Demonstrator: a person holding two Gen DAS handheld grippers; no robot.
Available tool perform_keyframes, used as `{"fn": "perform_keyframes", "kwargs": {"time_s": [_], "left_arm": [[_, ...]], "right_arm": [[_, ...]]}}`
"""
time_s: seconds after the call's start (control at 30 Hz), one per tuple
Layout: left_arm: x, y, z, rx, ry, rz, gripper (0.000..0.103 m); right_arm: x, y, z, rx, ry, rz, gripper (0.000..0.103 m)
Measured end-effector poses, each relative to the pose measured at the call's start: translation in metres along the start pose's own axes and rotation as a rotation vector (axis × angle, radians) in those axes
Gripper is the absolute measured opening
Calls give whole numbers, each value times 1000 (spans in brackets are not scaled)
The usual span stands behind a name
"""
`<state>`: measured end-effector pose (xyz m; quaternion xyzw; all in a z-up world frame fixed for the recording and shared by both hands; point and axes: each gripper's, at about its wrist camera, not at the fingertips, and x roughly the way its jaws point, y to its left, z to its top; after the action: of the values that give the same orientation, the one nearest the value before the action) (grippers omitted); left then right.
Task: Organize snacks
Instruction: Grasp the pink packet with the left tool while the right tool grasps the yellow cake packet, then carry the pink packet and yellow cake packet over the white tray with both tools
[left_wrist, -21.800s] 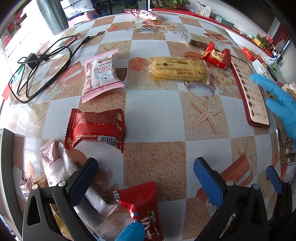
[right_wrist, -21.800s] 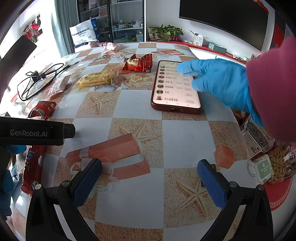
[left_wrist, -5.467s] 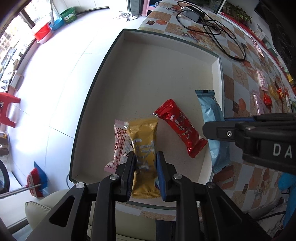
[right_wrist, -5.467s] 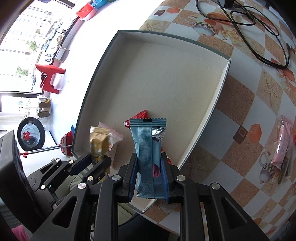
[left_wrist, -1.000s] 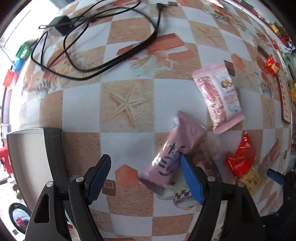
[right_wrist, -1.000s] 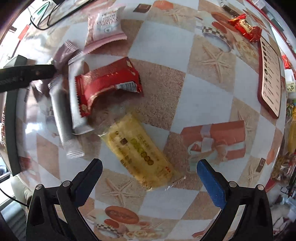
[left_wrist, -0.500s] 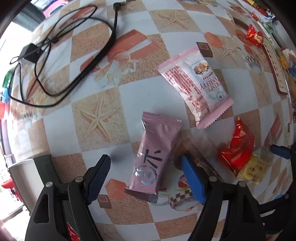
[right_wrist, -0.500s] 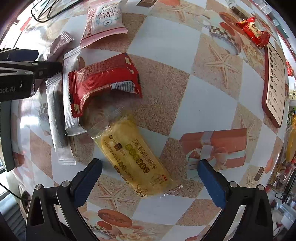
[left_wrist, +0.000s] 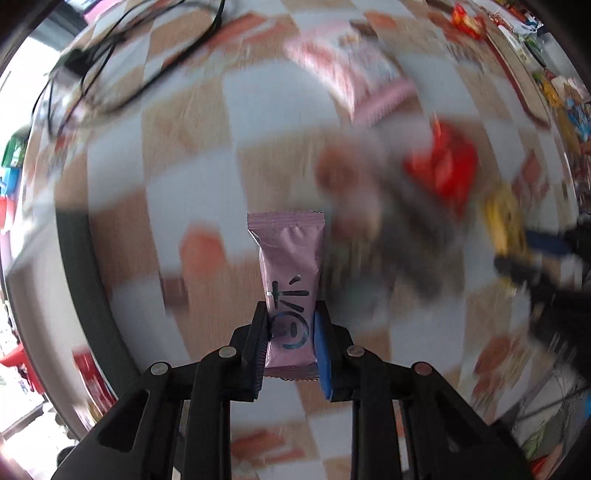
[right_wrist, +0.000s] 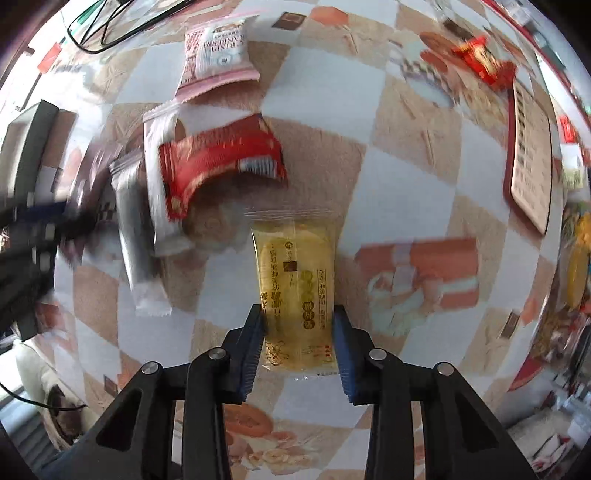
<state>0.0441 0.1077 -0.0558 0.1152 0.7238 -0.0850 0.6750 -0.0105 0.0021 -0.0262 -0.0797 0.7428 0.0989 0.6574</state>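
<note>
My left gripper (left_wrist: 290, 334) is shut on a pink snack bar (left_wrist: 288, 273) and holds it above the checkered table; the rest of that view is blurred by motion. My right gripper (right_wrist: 298, 334) is shut on a yellow cake packet (right_wrist: 295, 284) held over the table. Below lie a red snack packet (right_wrist: 218, 162), two silver-white bars (right_wrist: 136, 225) and a pink-white cracker bag (right_wrist: 216, 51). The cracker bag (left_wrist: 354, 70) and red packet (left_wrist: 443, 170) show blurred in the left wrist view. The dark rim of the white box (left_wrist: 79, 280) is at the left there.
A phone in a red case (right_wrist: 532, 155) lies at the table's right. A small red candy packet (right_wrist: 484, 61) is at the far right. Black cables (left_wrist: 122, 70) lie at the far left. More snacks crowd the right edge (right_wrist: 576, 266).
Both grippers have closed: the left on the pink bar, the right on the yellow packet. Both packets now hang straight between the fingers, and both views show fast motion.
</note>
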Motion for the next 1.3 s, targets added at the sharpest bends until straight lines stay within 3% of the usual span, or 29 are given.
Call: {"fn": "perform_keyframes", "kwargs": {"time_s": [0.27,0.43,0.6,0.97,1.3], "left_arm": [[12,8,-84,-36,31,14,25],[12,4,-84,-28,29,12,26],[1,11,-88,-34,13,-31,25],[-84,47,-107,-37,-107,-66,25],[-107,82,-132,-100,-161,-86,25]], "right_arm": [[11,13,-59,75,59,104,38],[17,20,-74,134,91,144,38],[4,26,-81,145,65,145,38],[-30,36,-80,135,23,146,38],[-39,63,-70,69,9,137,38]]}}
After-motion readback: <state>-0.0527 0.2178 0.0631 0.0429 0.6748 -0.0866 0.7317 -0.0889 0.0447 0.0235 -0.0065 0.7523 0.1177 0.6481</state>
